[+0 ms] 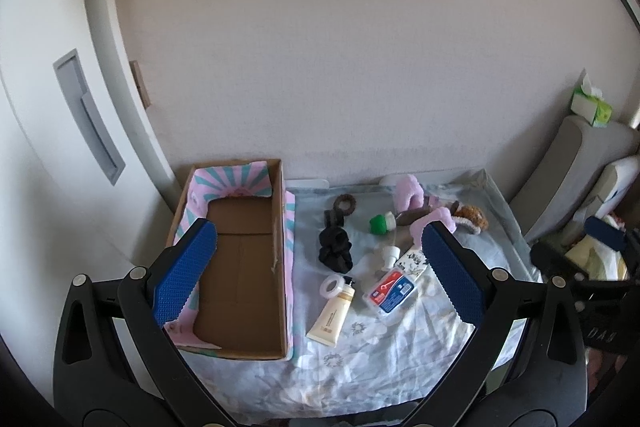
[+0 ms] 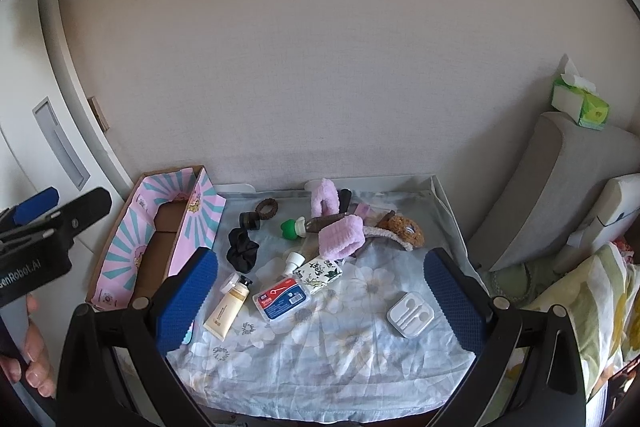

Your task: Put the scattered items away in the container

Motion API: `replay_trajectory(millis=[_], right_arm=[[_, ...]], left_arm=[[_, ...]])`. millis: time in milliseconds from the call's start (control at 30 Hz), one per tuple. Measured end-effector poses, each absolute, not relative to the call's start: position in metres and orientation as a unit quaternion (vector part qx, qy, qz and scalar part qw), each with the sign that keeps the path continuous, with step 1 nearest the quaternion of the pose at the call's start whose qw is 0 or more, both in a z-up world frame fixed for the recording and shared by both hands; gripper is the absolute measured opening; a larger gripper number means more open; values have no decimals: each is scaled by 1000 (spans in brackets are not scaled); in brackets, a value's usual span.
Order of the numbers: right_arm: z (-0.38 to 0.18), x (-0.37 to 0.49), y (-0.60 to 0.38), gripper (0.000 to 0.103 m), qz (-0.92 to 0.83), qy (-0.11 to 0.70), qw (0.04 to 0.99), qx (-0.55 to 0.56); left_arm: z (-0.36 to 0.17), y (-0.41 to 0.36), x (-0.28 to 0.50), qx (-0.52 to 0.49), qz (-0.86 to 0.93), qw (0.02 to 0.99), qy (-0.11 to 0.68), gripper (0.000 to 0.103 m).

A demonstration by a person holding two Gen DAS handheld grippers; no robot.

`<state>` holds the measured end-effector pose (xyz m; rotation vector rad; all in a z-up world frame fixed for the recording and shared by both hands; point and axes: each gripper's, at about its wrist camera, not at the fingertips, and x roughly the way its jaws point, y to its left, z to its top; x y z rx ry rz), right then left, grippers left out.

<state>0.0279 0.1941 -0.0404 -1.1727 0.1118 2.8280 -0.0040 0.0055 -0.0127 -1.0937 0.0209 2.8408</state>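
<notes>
An empty cardboard box (image 1: 240,267) with pink and teal lining sits at the table's left; it also shows in the right wrist view (image 2: 132,259). Scattered on the floral cloth (image 2: 320,347) are a cream tube (image 2: 229,307), a red and blue case (image 2: 282,298), a black scrunchie (image 2: 242,250), a white earphone case (image 2: 410,314), a pink headband (image 2: 342,235), a green-capped bottle (image 2: 298,227) and a floral packet (image 2: 318,273). My left gripper (image 1: 316,271) is open and empty, above the box's right wall. My right gripper (image 2: 320,291) is open and empty, above the items.
A wall runs behind the table. A grey cushion (image 2: 560,187) with a green tissue box (image 2: 580,103) stands to the right, with bedding (image 2: 592,307) beside it. A white cabinet door (image 1: 60,147) is to the left.
</notes>
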Motion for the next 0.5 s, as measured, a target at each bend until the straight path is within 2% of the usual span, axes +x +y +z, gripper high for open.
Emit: replay_trajectory(millis=[500], right_arm=[[-86, 54, 255, 103, 911, 28, 77, -404]], left_arm=[[-72, 33, -16, -404, 907, 122, 6, 102]])
